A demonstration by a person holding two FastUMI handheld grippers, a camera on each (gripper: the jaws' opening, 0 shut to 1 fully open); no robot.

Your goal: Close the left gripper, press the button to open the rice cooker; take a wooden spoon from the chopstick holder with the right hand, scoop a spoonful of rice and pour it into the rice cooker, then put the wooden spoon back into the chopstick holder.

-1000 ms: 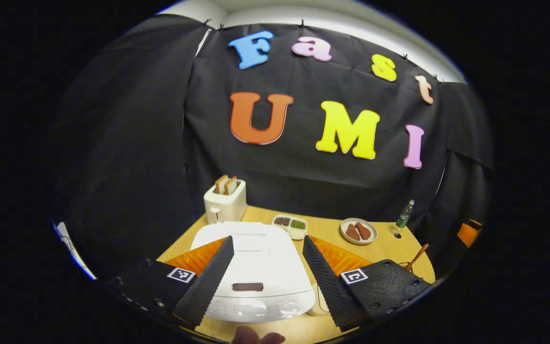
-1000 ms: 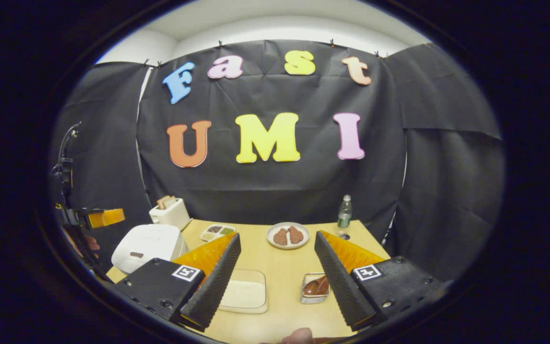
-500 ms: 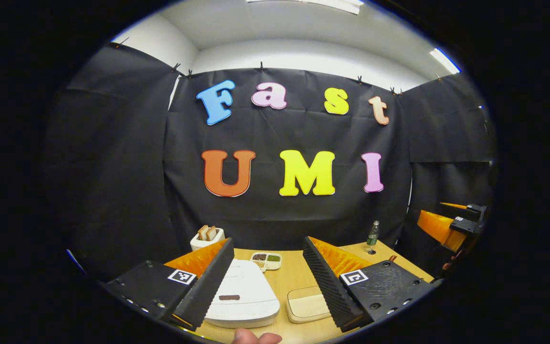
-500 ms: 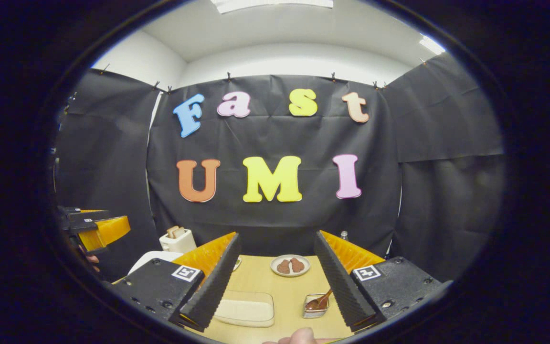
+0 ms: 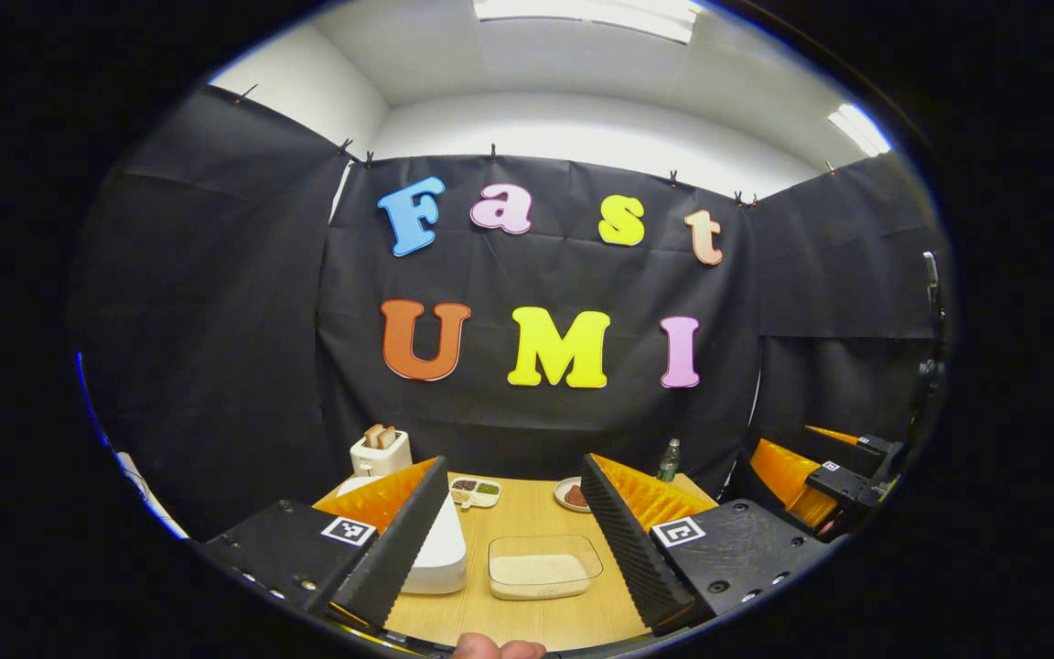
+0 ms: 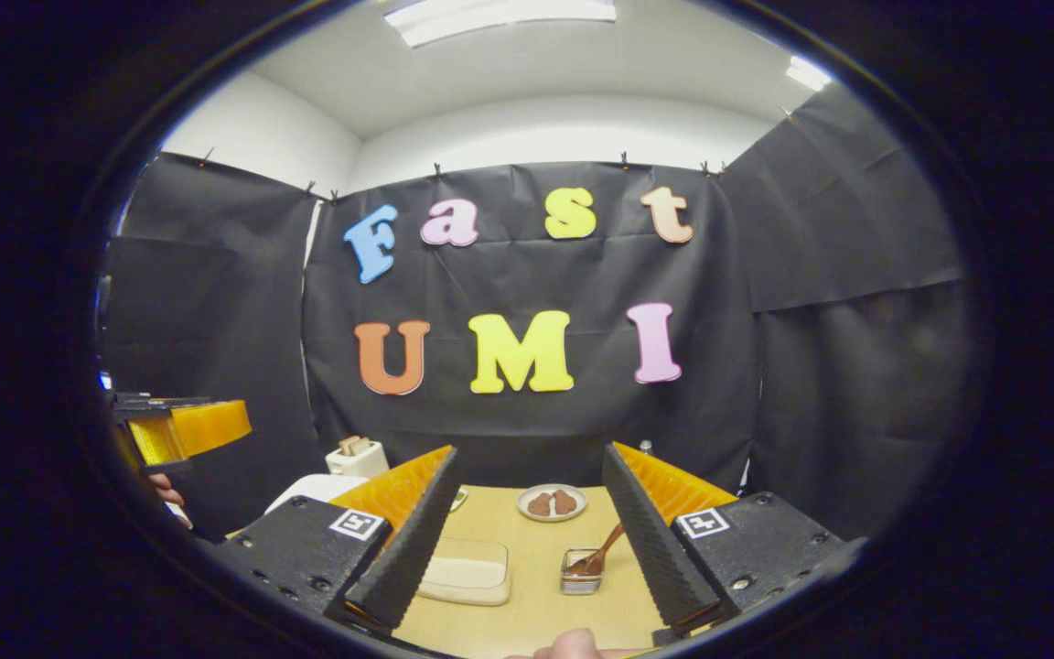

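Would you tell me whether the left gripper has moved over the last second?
Yes. The left gripper has pulled back and up from the rice cooker, which now looks smaller and sits behind its left finger.

Left tongs spread wide, gripping nothing, raised and level. Right tongs likewise parted and bare, held level. Fingertip curled beneath each.

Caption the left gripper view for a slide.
Open left gripper held above the wooden table, framing a clear rectangular tray of rice beside the closed white rice cooker.

Glossy white rice cooker on matt wooden table
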